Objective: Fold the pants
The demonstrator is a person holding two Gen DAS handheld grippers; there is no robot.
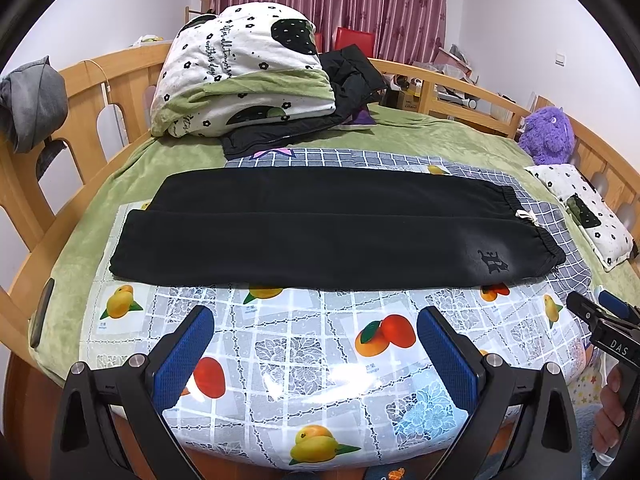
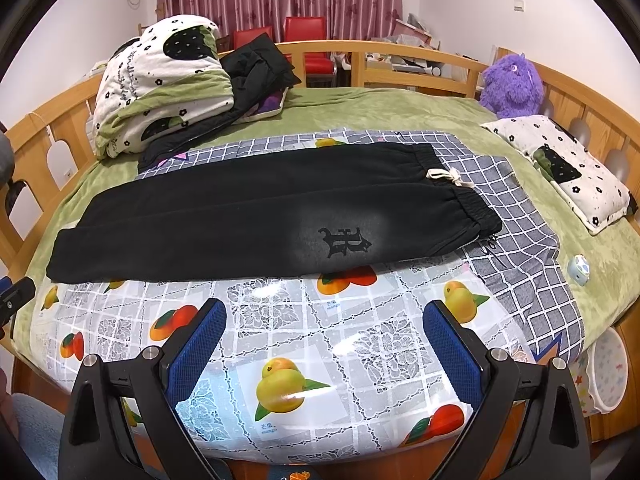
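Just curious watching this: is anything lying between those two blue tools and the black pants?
Nothing visible. Only bare fruit-print cloth lies between the open left tool, the open right tool and the black pants.

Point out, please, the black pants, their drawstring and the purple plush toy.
black pants (image 2: pixel 240 220), right wrist view, mid-leg fabric.
drawstring (image 2: pixel 450 177), right wrist view, its knot.
purple plush toy (image 1: pixel 548 136), left wrist view, its body.
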